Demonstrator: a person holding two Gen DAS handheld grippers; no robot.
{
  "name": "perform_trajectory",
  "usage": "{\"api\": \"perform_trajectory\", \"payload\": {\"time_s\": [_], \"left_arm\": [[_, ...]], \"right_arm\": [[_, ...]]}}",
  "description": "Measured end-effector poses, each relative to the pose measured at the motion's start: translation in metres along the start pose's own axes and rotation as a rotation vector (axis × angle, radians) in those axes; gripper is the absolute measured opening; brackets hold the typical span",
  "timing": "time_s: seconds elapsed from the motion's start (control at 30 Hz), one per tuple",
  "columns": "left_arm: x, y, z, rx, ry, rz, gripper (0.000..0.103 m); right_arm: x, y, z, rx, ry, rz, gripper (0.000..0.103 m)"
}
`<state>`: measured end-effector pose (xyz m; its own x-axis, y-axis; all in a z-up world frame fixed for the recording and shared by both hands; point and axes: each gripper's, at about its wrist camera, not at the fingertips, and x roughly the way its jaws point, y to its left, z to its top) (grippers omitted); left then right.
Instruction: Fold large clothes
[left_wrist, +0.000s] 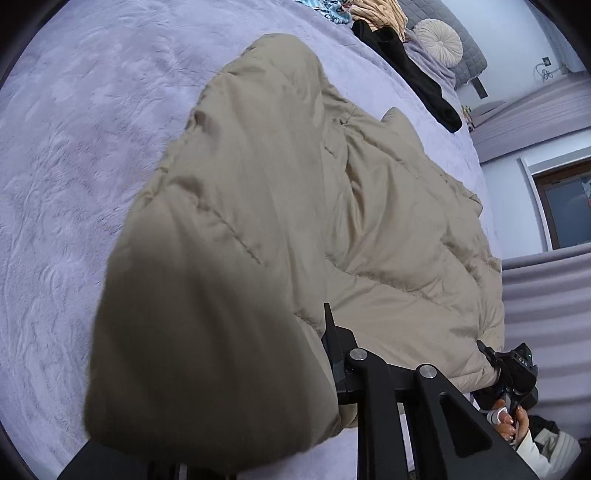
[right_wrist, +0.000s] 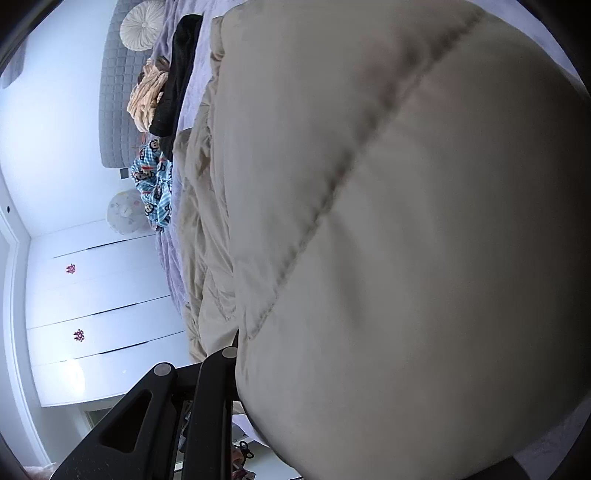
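Beige quilted puffer jacket spread rumpled on lavender bed, bulging ahead of both grippers. Left hand-held gripper clamped on jacket edge. Right hand-held gripper likewise pinching padded hem.

a bed with a lavender plush cover carries a beige puffer coat spread across it. near its headboard lie a black garment, a peach cloth, a blue cartoon-print fabric and a round pillow.
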<state>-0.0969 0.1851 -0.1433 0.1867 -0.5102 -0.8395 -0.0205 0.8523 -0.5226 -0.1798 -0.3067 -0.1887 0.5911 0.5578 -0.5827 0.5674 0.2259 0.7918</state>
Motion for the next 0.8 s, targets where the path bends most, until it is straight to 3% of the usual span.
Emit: {"api": "perform_trajectory", "payload": {"time_s": [0.07,0.4,0.6,0.8], "left_arm": [[-0.009,0.007,-0.004,0.003,0.005,0.037,0.034],[-0.065,0.045,0.002,-0.050,-0.084,0.188,0.034],[-0.027,0.053,0.009,0.000,0.027,0.328,0.035],[-0.038,0.033,0.007,0.100,0.063,0.368,0.034]], "right_arm": [[0.000,-0.009,-0.004,0.031,-0.021,-0.006,0.027],[-0.013,0.022,-0.008,0.011,-0.098,-0.166,0.047],[-0.026,0.042,-0.031,-0.016,-0.120,-0.315,0.052],[-0.026,0.062,-0.067,-0.077,-0.125,-0.417,0.053]]}}
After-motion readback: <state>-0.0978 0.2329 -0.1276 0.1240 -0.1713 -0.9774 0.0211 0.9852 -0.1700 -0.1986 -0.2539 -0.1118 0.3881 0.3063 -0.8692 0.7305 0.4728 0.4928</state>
